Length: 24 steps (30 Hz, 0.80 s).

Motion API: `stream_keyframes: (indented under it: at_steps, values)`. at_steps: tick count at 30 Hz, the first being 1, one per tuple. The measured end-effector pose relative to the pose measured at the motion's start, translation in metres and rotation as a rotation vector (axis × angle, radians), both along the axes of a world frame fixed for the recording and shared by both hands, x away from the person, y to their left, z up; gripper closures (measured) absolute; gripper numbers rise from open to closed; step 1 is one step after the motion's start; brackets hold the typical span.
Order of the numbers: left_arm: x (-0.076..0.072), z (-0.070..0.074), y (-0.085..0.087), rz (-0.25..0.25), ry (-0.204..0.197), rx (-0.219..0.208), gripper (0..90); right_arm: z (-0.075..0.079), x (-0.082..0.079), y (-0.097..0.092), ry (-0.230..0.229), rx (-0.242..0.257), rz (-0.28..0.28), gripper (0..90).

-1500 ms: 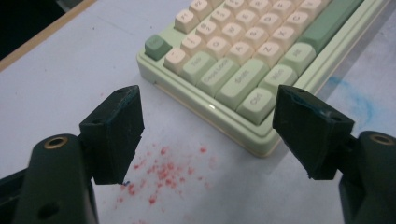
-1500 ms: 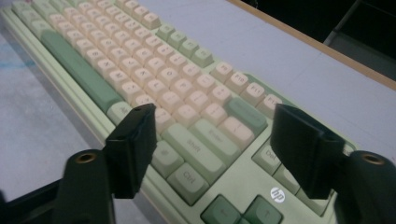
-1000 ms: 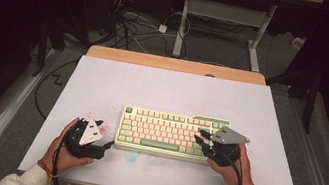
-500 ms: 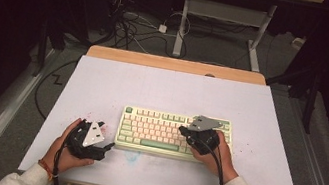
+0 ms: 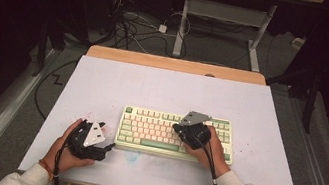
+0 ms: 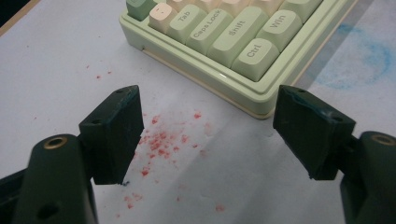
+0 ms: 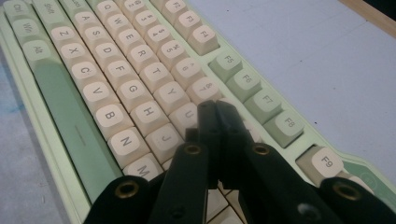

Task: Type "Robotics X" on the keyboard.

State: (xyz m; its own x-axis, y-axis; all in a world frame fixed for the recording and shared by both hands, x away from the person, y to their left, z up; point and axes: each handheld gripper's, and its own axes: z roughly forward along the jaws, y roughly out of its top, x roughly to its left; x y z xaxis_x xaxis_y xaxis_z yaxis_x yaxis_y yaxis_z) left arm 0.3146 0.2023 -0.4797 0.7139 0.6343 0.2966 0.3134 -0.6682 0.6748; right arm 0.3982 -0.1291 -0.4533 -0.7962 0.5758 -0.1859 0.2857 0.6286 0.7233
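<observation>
- Low in the high view, a person's left hand (image 5: pixel 72 150) holds the left gripper (image 5: pixel 105 147) on the white table (image 5: pixel 103 82), just left of the keyboard's near left corner.
- In the left gripper view its jaws stand spread wide with nothing between them; red specks (image 6: pixel 161 140) dot the table below them, and a faint blue smudge (image 6: pixel 369 60) shows at the upper right of that frame.
- The right hand (image 5: pixel 209 148) comes in from the lower right of the high view and holds the right gripper (image 5: pixel 178 126) over the keyboard's right half.
- Its jaws have just been closing and now stand pressed together, nothing pinched between them. In the right gripper view the joined tips hover at the keys around U and I; whether they touch a key I cannot tell.
- The keyboard (image 5: pixel 146 129), pale green with cream keys, lies flat in the near middle of the table, its long side across the frame.
- Beyond the white sheet a wooden strip (image 5: pixel 177 65) edges the table's far side.
- Farthest, at the top of the frame, cables (image 5: pixel 133 24) lie on the dark floor beside a white table frame (image 5: pixel 226 12).
</observation>
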Motion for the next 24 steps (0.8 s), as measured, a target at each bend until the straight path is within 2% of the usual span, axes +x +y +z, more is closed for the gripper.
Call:
stream_keyframes:
  at_steps: [5, 9, 14, 17, 24]
  values:
    - [0.0000, -0.0009, -0.0009, -0.002, 0.005, 0.004, 23.1, -0.0027, 0.0026, 0.0059, -0.001, -0.029, -0.001, 89.7]
    - [0.0001, -0.0006, 0.0004, -0.004, 0.011, -0.011, 23.1, -0.0029, 0.0015, 0.0077, 0.002, -0.030, -0.012, 89.7]
    - [-0.0001, -0.0008, 0.0001, -0.005, 0.011, -0.007, 23.1, -0.0045, 0.0020, 0.0083, 0.009, -0.053, -0.006, 89.7]
    - [-0.0001, -0.0006, 0.0001, -0.005, 0.012, -0.012, 23.1, -0.0036, 0.0012, 0.0072, 0.015, -0.033, -0.004, 89.5]
    - [0.0004, -0.0005, 0.0001, 0.001, 0.013, -0.024, 23.1, 0.0032, -0.0016, 0.0031, -0.015, 0.013, 0.003, 87.0]
